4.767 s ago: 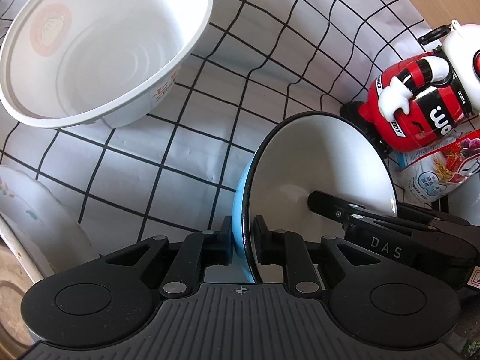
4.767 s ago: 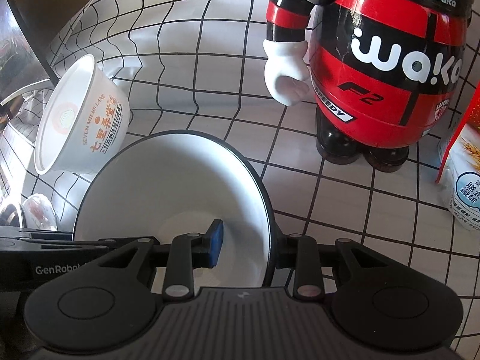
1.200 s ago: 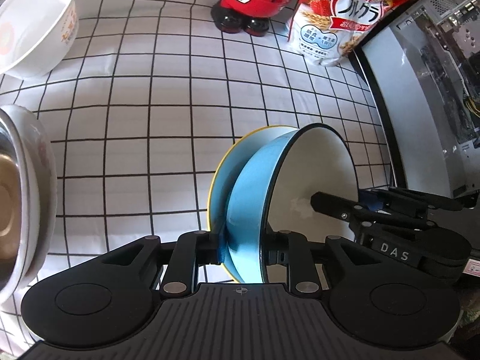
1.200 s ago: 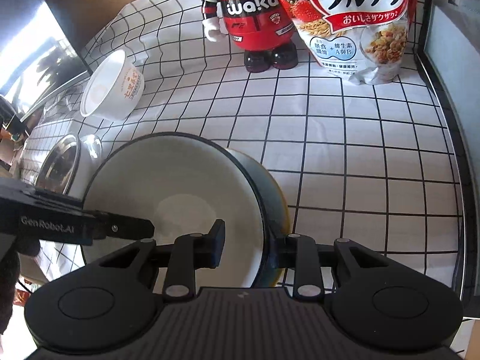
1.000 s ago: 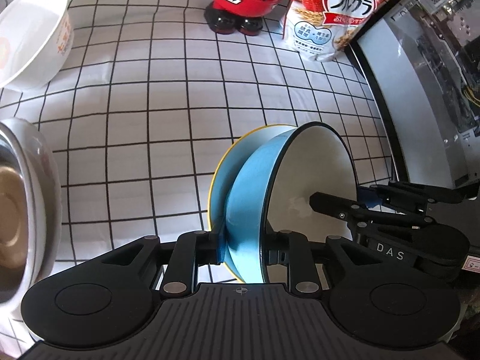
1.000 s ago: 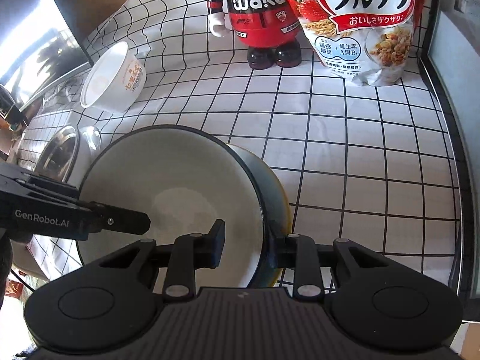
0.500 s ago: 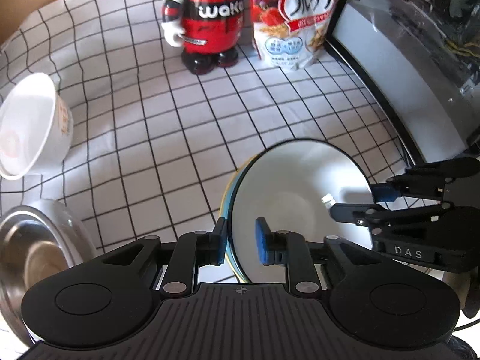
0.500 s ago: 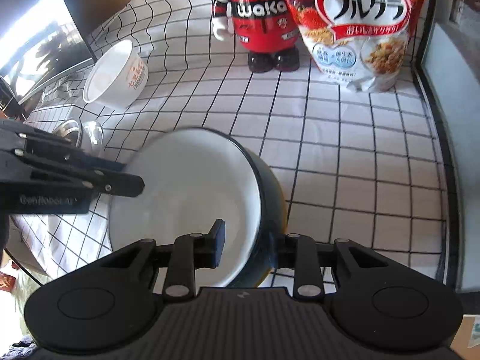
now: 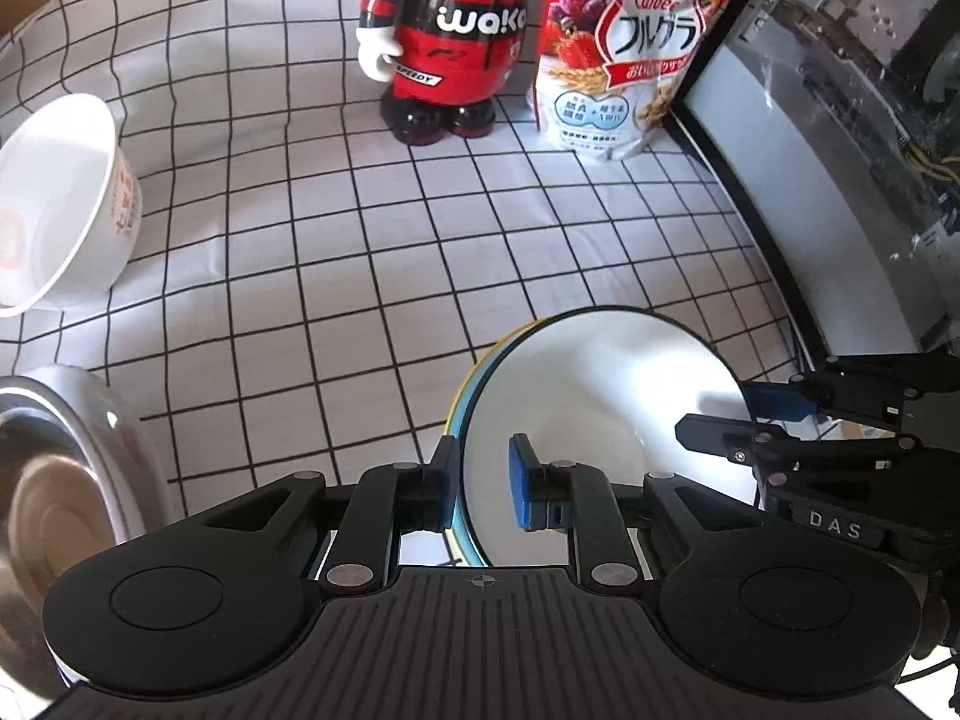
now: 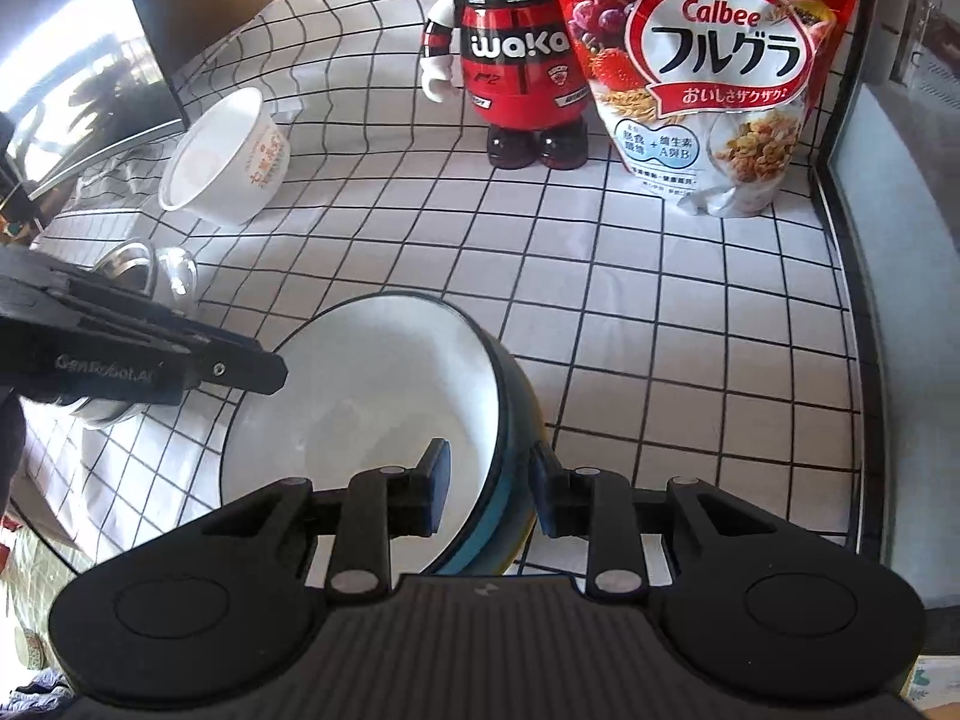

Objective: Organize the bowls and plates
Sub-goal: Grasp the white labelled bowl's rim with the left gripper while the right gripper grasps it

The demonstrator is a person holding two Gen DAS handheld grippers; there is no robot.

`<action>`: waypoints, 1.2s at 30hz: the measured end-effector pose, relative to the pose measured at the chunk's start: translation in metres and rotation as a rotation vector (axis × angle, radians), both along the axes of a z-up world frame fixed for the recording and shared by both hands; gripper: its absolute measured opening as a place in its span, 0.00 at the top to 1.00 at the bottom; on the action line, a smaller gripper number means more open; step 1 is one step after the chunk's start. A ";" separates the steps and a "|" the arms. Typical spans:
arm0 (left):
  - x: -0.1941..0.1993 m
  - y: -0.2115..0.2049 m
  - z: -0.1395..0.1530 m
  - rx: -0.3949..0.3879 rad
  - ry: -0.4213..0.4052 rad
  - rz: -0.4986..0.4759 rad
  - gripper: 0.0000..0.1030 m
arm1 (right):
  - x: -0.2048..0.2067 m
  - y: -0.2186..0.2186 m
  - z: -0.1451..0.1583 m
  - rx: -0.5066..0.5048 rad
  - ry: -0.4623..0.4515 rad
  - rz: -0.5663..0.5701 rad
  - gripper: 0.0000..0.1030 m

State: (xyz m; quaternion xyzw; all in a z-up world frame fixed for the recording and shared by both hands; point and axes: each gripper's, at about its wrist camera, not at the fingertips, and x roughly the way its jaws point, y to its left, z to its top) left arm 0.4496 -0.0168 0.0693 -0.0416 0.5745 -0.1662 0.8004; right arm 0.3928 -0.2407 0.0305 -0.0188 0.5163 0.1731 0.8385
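Blue bowl (image 9: 606,420) sits nested on yellow-rimmed dish on checked counter (image 9: 360,276); left gripper (image 9: 485,486) and right gripper (image 10: 487,486) both straddle opposite rims, fingers spread, not pinching, equally near

Paper bowl (image 10: 225,159) left, figurine (image 10: 516,72) behind, cereal bag (image 10: 708,78) right of it

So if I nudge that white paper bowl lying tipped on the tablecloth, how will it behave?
The white paper bowl looks thin-walled and probably light, so it would likely skid easily. It rests tilted on its side, so it may roll. Squeezed hard, its rim could flex.
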 end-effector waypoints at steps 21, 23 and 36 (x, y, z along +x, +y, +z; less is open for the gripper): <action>0.067 0.321 0.005 -0.151 -0.239 0.638 0.80 | 0.100 0.196 0.053 0.074 -0.176 -0.123 0.36; 0.082 0.327 -0.012 -0.178 -0.195 0.608 0.80 | 0.112 0.215 0.037 0.074 -0.143 -0.133 0.36; 0.133 0.328 -0.055 -0.201 -0.137 0.480 0.79 | 0.158 0.267 0.002 0.018 -0.098 -0.112 0.36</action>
